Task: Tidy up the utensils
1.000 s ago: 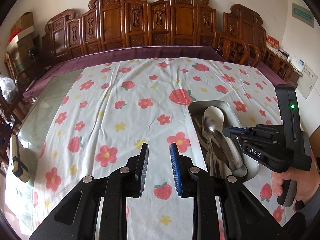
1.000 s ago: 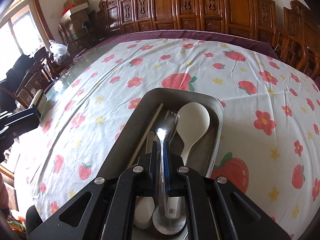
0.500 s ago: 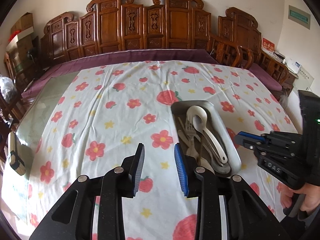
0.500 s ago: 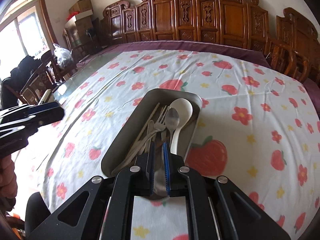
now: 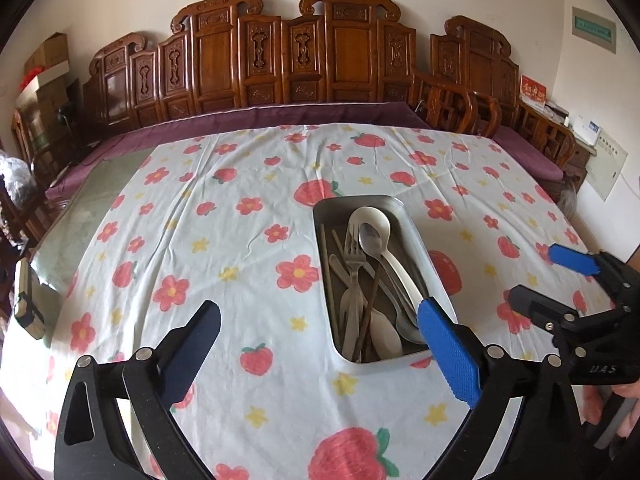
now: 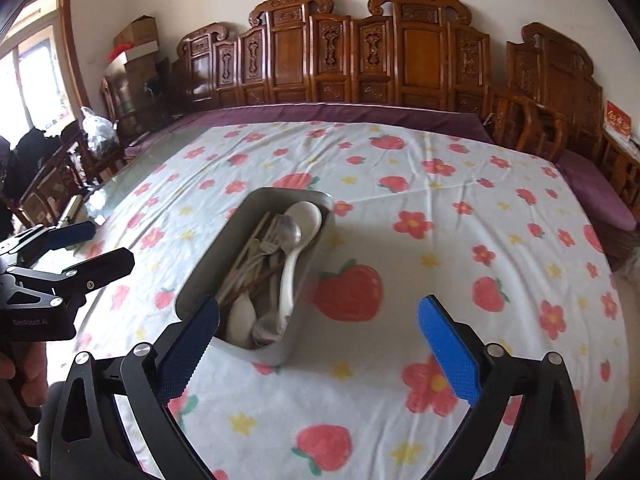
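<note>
From the left wrist view, the left hand-held gripper has just been opening, and its blue-padded jaws now stand wide apart with nothing between them, only the white tablecloth printed with red strawberries and flowers. The shallow rectangular grey metal tray lies ahead and toward the table's right edge, its near short end just behind the right-hand fingertip of this gripper. Its long axis runs from the near edge of the table toward the far edge, and the utensils in it follow that line: a white plastic ladle-shaped spoon, a steel spoon, a steel fork and dark wooden chopsticks. The right hand-held gripper hovers beyond the tray's right side, also spread open. From the right wrist view, its own jaws have likewise just been opening and hold nothing; the tray sits ahead toward the table's left edge, its near corner just behind the left fingertip. The left hand-held gripper shows near the left edge. Both sit close to the tray, so either could reach it next; I judge the handles' near ends easiest.
</note>
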Available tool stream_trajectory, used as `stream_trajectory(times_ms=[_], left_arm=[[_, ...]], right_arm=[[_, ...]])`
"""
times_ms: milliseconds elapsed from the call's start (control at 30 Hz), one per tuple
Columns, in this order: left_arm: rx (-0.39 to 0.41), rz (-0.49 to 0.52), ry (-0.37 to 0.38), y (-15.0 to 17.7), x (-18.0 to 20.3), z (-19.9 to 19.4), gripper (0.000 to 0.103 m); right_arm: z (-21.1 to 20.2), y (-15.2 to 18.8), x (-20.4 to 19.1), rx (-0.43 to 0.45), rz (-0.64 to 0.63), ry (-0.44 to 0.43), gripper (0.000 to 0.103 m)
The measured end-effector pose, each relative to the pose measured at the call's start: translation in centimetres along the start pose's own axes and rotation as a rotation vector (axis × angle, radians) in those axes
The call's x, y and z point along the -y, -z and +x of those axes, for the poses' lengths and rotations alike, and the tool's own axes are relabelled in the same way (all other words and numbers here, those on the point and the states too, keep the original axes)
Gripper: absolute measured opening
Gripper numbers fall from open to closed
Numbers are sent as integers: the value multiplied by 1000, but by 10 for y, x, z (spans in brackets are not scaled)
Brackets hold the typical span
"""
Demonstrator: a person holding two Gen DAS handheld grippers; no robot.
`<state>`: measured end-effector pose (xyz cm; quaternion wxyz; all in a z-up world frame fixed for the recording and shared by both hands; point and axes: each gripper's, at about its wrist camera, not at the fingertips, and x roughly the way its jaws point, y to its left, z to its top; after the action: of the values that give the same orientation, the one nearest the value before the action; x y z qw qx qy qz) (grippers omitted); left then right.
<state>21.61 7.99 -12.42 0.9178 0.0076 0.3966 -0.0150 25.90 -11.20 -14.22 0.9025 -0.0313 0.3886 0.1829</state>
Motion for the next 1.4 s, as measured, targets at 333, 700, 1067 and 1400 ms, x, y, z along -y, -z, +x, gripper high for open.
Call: stream_trajectory(times_ms=[333, 700, 1067, 1400], left_arm=[[11, 4, -7, 18, 26, -15, 95], [37, -34, 17, 39, 45, -44, 95], [147, 0, -7, 41, 64, -107, 95], [240, 2, 16, 35, 78, -169, 95]], right_arm=[[-37, 28, 10, 43, 27, 17, 100], [-78, 63, 26, 69, 71, 26, 100], [-135, 74, 27, 154, 85, 41, 100], [-201, 64, 16, 263, 76, 44, 100]])
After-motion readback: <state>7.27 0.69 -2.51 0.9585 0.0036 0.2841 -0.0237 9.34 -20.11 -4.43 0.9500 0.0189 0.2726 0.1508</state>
